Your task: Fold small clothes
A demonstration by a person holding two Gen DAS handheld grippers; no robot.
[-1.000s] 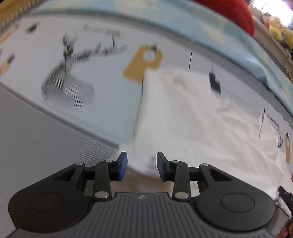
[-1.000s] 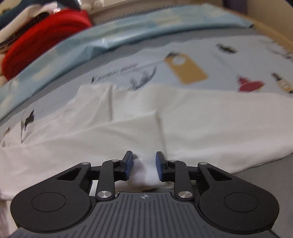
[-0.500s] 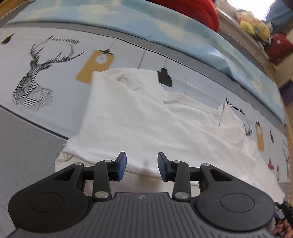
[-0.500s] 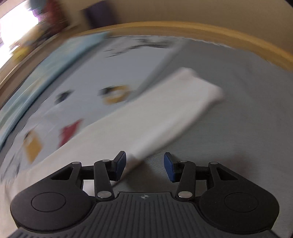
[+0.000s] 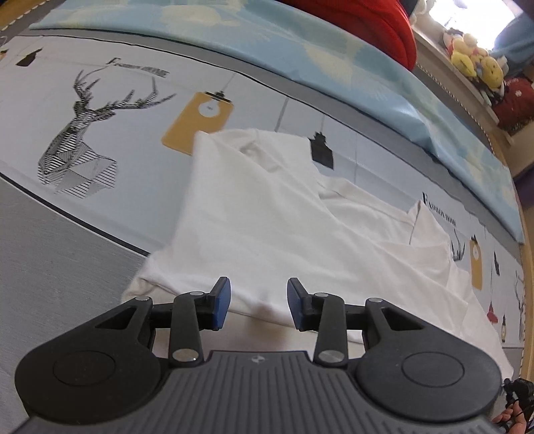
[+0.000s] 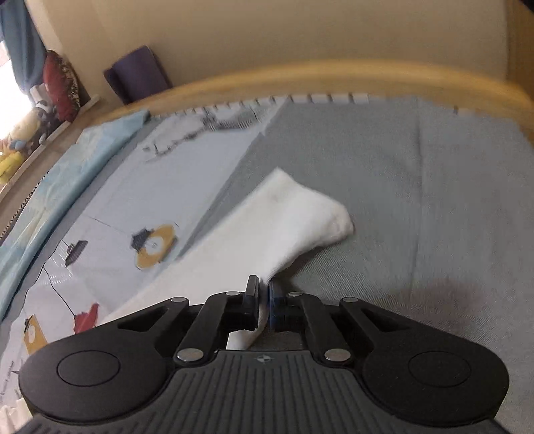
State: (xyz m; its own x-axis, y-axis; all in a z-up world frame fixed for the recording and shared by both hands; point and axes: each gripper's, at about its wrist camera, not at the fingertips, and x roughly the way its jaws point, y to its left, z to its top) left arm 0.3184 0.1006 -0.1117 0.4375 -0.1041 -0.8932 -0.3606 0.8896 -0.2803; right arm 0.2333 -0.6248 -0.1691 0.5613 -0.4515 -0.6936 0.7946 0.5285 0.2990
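Observation:
A white garment lies partly folded on the printed bedsheet. My left gripper is open and hovers over the garment's near edge, with the cloth showing between its blue pads. In the right wrist view the garment's end stretches onto the grey blanket. My right gripper is shut on the white cloth's near edge, which is pinched between the fingers.
A light blue quilt and a red cushion lie at the far side of the bed. Stuffed toys sit on a ledge. A wooden bed frame bounds the blanket, with a purple roll behind it.
My right gripper swung to the garment's far end and closed on its edge. My left gripper stayed open and drew back slightly over the near hem.

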